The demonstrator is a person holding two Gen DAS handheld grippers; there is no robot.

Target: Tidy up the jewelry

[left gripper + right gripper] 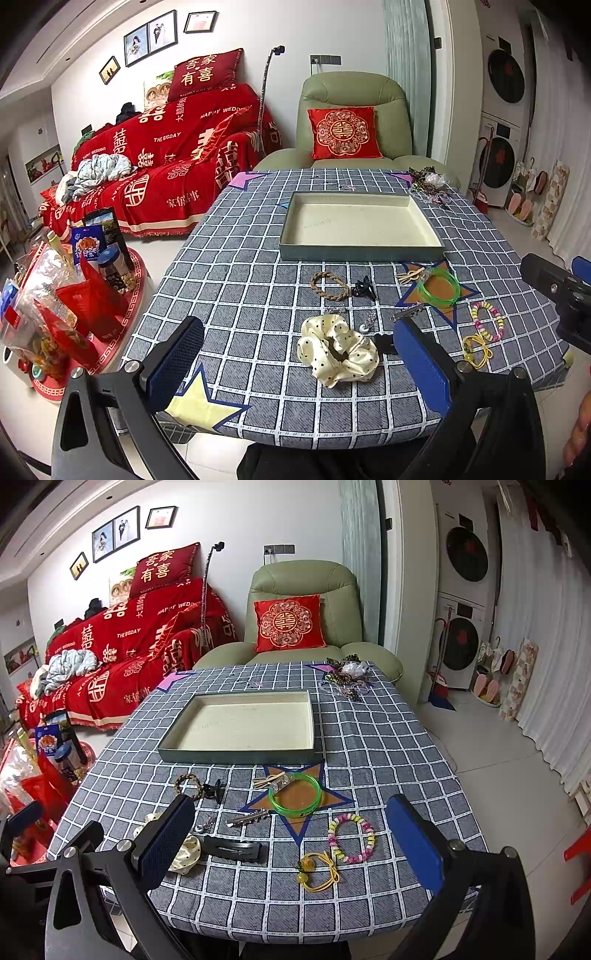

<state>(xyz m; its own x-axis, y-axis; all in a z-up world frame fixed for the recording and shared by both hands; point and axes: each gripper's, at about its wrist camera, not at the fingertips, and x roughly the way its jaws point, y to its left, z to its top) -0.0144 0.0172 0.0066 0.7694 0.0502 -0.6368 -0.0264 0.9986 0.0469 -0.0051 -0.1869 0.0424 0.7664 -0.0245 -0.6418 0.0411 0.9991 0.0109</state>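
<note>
An empty cream-lined tray (360,254) (236,756) sits mid-table. In front of it lie a cream dotted scrunchie (338,350) (186,851), a braided brown bracelet (330,285) (189,784), a small black claw clip (364,288), a green bangle (439,286) (294,794), a pastel bead bracelet (488,320) (351,837), a yellow hair tie (477,349) (317,871), a silver clip (248,818) and a black hair clip (232,848). My left gripper (299,362) is open above the scrunchie. My right gripper (290,845) is open above the near items.
A heap of more jewelry (430,186) (349,677) lies at the table's far right corner. A green armchair (354,110) stands behind the table, a red-covered sofa (166,155) to the left. A red side table with snacks (74,295) stands at the left.
</note>
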